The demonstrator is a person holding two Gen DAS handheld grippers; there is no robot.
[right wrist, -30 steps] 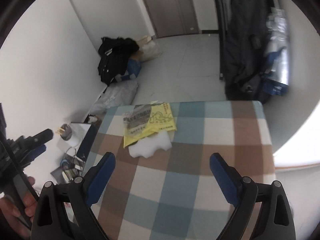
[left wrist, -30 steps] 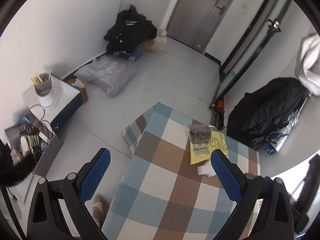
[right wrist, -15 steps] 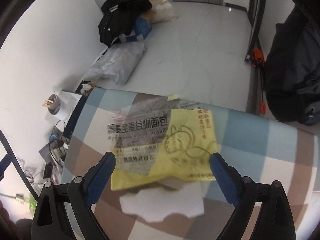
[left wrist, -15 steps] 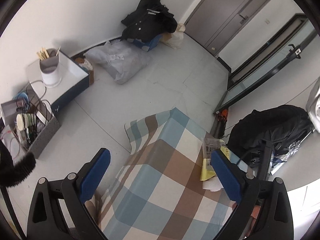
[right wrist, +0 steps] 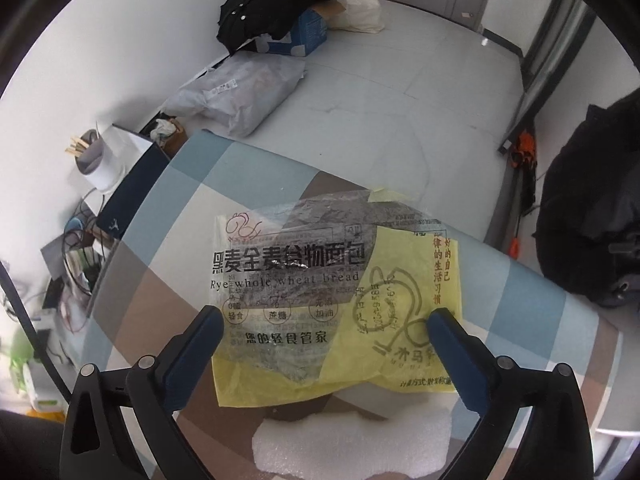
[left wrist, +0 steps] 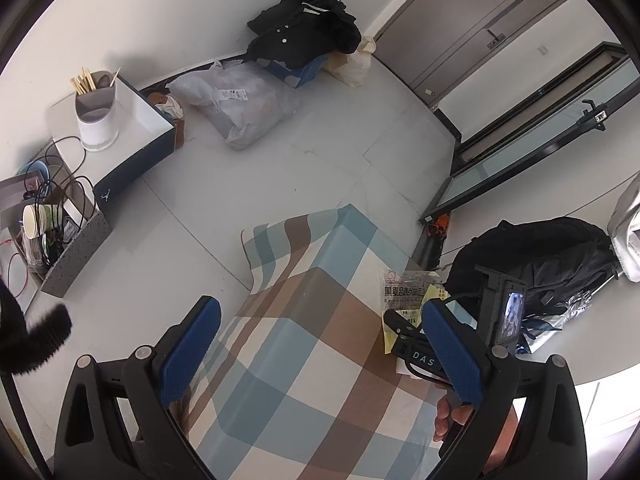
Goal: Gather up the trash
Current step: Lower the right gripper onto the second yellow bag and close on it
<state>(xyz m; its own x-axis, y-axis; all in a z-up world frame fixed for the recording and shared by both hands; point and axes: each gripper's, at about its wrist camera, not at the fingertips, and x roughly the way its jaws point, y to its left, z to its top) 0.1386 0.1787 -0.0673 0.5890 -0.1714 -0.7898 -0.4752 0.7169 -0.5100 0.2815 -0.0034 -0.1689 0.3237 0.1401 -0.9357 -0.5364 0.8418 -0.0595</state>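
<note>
Your right gripper (right wrist: 324, 344) is spread wide, empty, poised just over the clear bread wrapper (right wrist: 292, 264), which lies overlapping a yellow plastic bag (right wrist: 416, 320) on the checked tabletop (right wrist: 192, 184). A white foam piece (right wrist: 352, 440) sits just below them, nearest you. Your left gripper (left wrist: 320, 356) is also spread and empty, off to the side over the tabletop's near half. All 3 bits look feather-light; the films are thin, limp, slippery and flat, so likely hard to pinch. Go for a raised crinkle or the overlapped near edge, maybe both films at once. The foam is soft; squeeze it gently.
</note>
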